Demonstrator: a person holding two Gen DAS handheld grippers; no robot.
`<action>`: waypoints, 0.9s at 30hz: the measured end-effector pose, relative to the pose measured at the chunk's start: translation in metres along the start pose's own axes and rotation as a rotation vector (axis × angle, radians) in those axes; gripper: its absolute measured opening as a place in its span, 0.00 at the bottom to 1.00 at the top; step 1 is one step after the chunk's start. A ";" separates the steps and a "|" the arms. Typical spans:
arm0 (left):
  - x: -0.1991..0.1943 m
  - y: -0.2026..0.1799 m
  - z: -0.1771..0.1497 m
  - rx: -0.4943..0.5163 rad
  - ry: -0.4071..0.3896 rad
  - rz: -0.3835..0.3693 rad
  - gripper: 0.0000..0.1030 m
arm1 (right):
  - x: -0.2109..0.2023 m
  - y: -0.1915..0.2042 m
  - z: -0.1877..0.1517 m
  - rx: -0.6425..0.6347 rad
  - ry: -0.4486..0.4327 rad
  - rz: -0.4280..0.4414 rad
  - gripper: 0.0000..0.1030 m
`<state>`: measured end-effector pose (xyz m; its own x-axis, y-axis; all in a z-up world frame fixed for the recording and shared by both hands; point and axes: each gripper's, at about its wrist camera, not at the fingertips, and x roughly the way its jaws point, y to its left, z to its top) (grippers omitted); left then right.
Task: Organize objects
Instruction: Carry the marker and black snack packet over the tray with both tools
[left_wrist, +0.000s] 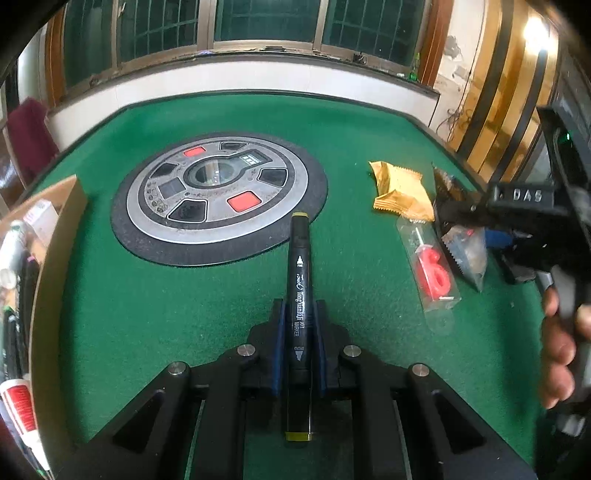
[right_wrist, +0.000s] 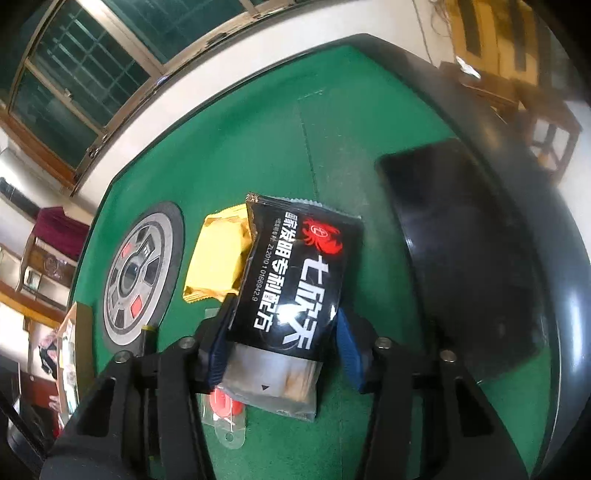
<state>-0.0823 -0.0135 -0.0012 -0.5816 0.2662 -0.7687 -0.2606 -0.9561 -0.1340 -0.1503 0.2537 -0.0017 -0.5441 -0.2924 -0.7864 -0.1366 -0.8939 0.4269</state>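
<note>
Left gripper (left_wrist: 298, 325) has its jaws clamped tight on a black marker (left_wrist: 299, 295), the barrel lying straight along the fingers with an olive-yellow cap at each end, held above the green desk (left_wrist: 166, 295). On the barrel I can read "ART MARKER" and a script logo that looks like "Touch", though the small print in between stays blurry. Over on the other side, the right gripper (right_wrist: 284, 332) straddles a black snack packet (right_wrist: 295, 273); its jaws are partly open, the left blue pad looks to touch the packet's edge while the right pad stands clear, so I'd call it not yet gripped. The packet lies on the desk, overlapping a gold wrapper (right_wrist: 218, 258), with a bagged red "6" candle (left_wrist: 436, 277) just beside. It carries a red crab logo, big white Chinese characters and a patent-style number. So the step in hand, I'd say: marker picked, packet being taken. Next the marker needs carrying left to the cardboard box (left_wrist: 62, 221), where pens and tubes already sit, while the right jaws must close fully before lifting. Farther out, the round control panel (left_wrist: 218, 192) sits mid-desk, and "DAS" is embossed on the right tool.
</note>
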 end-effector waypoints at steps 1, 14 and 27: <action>-0.001 0.001 0.000 -0.005 -0.001 -0.005 0.11 | -0.001 0.001 -0.001 -0.012 -0.008 -0.009 0.42; -0.009 0.009 0.000 -0.070 -0.045 -0.060 0.11 | -0.037 0.002 -0.004 -0.012 -0.092 0.061 0.37; -0.074 0.015 -0.008 -0.133 -0.145 -0.063 0.11 | -0.031 0.044 -0.021 -0.139 -0.058 0.158 0.37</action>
<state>-0.0372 -0.0482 0.0488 -0.6745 0.3315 -0.6597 -0.2016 -0.9423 -0.2674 -0.1216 0.2159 0.0323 -0.5970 -0.4164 -0.6857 0.0673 -0.8777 0.4744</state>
